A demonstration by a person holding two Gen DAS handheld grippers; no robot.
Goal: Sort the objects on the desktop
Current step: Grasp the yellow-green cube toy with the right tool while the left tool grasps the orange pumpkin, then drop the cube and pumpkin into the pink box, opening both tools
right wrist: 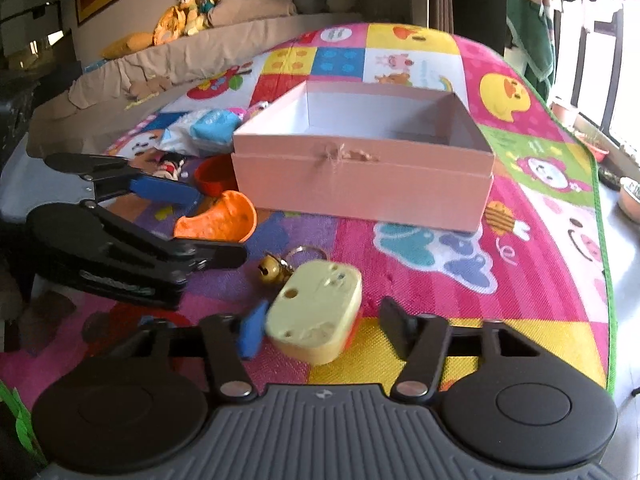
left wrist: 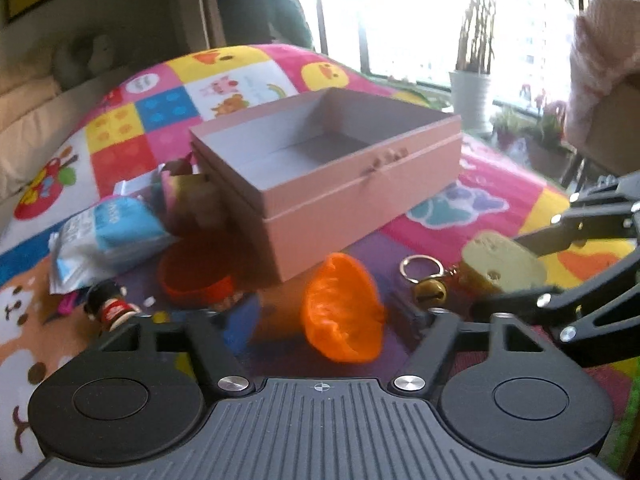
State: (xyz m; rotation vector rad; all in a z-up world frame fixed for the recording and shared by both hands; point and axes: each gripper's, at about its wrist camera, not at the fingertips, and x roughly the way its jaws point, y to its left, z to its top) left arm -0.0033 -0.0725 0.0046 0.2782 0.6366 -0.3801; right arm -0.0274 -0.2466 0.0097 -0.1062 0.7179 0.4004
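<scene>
The pink box (right wrist: 360,184) stands open at the middle of the play mat (right wrist: 540,264), likely as the bin for the clutter on its near side. The right hand-held gripper (right wrist: 320,328) has its fingers apart around the pale yellow toy (right wrist: 316,316), blue pad touching one side, not yet clamped. The left hand-held gripper (left wrist: 320,320) is also spread, the orange half-shell (left wrist: 340,312) lying between its fingers, ready for pickup. A bell keyring (right wrist: 280,268) lies just beyond the toy
</scene>
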